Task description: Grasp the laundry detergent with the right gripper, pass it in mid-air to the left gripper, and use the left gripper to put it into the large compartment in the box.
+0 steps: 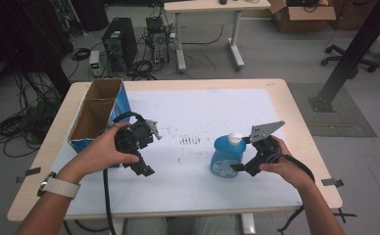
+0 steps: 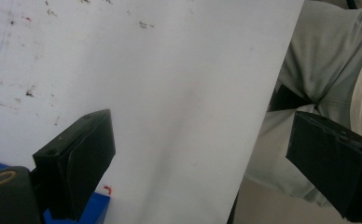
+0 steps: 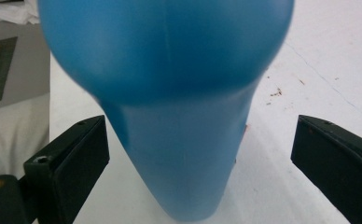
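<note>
The blue bottle (image 1: 225, 157) stands upright on the white mat of the table (image 1: 276, 88), right of the middle and nearer the front edge than the far one, its white cap (image 1: 234, 137) on top. In the right gripper view the bottle's blue body (image 3: 179, 116) rises between the two black jaws, which stand wide apart with a gap of bare mat on either side; neither jaw touches it.

The right hand-held gripper (image 1: 240, 167) sits just beside the bottle on its right, pointed at it, with the person's right hand (image 1: 281, 164) wrapped round its body and the grey three-cornered plate (image 1: 265, 130) sticking up above. Its jaws are spread wide and hold nothing.

The left hand-held gripper (image 1: 146, 171) is well apart from the bottle, toward the left side of the table, gripped by the left hand (image 1: 107, 152) and angled down toward the front edge. In the left gripper view its jaws are also spread wide with nothing between them, looking across the white mat (image 2: 170, 93) to the table's front edge and the person's grey clothing (image 2: 323, 60) beyond it.

An open cardboard box (image 1: 97, 112) with blue sides stands near the table's left edge, just behind the left hand. A patch of dark marks (image 1: 189, 141) lies on the mat between the two hand-held grippers.
</note>
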Demonstrator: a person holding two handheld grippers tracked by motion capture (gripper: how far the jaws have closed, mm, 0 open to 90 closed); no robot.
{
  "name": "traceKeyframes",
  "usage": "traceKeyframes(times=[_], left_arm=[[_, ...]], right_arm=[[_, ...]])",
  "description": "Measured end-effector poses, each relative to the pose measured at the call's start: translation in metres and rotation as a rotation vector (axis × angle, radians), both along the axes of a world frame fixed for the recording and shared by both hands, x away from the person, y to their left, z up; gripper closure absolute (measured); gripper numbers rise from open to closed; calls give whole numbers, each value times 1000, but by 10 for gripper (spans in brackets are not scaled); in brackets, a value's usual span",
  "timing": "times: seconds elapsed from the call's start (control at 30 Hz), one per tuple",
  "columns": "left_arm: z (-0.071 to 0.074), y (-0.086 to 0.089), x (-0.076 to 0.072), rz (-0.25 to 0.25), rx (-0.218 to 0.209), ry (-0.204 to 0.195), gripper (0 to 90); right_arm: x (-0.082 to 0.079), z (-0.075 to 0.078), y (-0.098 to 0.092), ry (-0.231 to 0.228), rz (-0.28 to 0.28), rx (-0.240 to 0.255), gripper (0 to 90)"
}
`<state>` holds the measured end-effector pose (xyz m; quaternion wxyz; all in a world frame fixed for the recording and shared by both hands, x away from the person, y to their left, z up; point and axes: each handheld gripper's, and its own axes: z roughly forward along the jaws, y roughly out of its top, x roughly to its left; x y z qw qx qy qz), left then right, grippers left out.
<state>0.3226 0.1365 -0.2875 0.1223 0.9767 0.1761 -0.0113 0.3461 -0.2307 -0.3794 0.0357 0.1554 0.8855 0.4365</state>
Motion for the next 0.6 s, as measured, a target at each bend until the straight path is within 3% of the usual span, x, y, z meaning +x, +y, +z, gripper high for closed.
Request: traceKeyframes(times=[0.6], left_arm=[[-2,1,0,5,-2,4,83]], right_arm=[[2,-10,13,1,2,38,43]])
